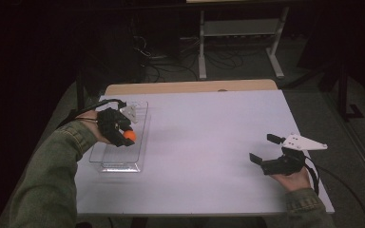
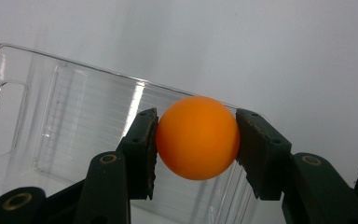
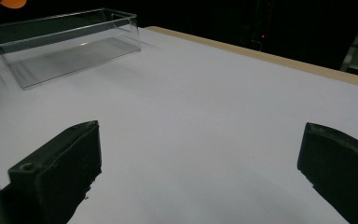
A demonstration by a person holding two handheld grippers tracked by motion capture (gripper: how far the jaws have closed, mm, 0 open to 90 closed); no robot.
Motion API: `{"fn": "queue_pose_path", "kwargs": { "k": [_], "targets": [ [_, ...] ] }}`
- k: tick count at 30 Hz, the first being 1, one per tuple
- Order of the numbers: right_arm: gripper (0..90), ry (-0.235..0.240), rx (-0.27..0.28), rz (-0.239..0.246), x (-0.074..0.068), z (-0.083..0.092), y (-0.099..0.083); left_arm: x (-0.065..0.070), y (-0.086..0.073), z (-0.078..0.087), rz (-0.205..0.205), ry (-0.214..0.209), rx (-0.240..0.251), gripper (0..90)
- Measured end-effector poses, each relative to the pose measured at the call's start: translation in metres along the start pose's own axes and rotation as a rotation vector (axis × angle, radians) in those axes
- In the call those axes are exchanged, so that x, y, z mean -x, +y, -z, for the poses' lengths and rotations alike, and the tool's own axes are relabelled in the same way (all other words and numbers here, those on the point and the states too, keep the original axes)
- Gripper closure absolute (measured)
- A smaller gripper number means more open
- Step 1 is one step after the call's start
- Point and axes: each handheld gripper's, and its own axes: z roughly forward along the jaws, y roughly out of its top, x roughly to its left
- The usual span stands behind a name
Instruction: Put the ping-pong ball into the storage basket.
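Left gripper [image 1: 125,134] is clamped on an orange ball [image 2: 197,138] — both pads press its sides, ball sits right at the jaw tips. It hangs over the clear plastic bin [image 1: 141,137], which lies directly under the jaws on the white table [image 1: 204,142]. In the left gripper view the bin [image 2: 74,107] shows behind and below the ball. Right gripper [image 1: 264,149] — jaws spread wide, nothing between them, low over bare table, well apart from the bin [image 3: 65,44], which sits far ahead of it.
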Motion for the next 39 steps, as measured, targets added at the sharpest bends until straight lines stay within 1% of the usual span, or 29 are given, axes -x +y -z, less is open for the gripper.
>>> {"fn": "queue_pose_path", "kwargs": {
  "k": [6, 10, 13, 21, 23, 28, 32, 34, 39],
  "targets": [
    [0.0, 0.003, -0.004, 0.004, 0.0, -0.001, 0.0, 0.001, -0.001, -0.008, -0.001, -0.01, -0.008, 50.5],
    [0.0, 0.005, -0.004, 0.001, 0.0, -0.001, -0.001, 0.003, -0.002, -0.015, -0.004, -0.019, -0.023, 50.5],
    [0.0, 0.005, -0.004, 0.002, 0.001, -0.001, -0.001, 0.003, -0.004, -0.018, 0.004, -0.026, -0.018, 50.5],
    [0.0, 0.005, -0.006, 0.0, 0.0, -0.001, -0.001, 0.003, -0.007, -0.024, 0.005, -0.033, -0.017, 50.5],
    [0.0, 0.005, -0.006, 0.001, 0.0, -0.001, -0.001, 0.003, -0.008, -0.027, 0.003, -0.037, -0.023, 50.5],
    [0.0, 0.006, -0.007, 0.002, 0.0, -0.001, -0.001, 0.003, -0.012, -0.032, 0.023, -0.051, -0.021, 50.5],
    [0.0, 0.006, -0.008, 0.003, 0.001, -0.001, -0.001, 0.004, -0.013, -0.036, 0.027, -0.06, -0.027, 50.5],
    [0.0, 0.007, -0.01, 0.002, 0.0, -0.001, -0.001, 0.005, -0.013, -0.037, 0.021, -0.061, -0.036, 50.5],
    [0.0, 0.009, -0.012, 0.004, -0.001, -0.002, -0.001, 0.004, -0.016, -0.044, 0.031, -0.072, -0.035, 50.6]
  ]
}}
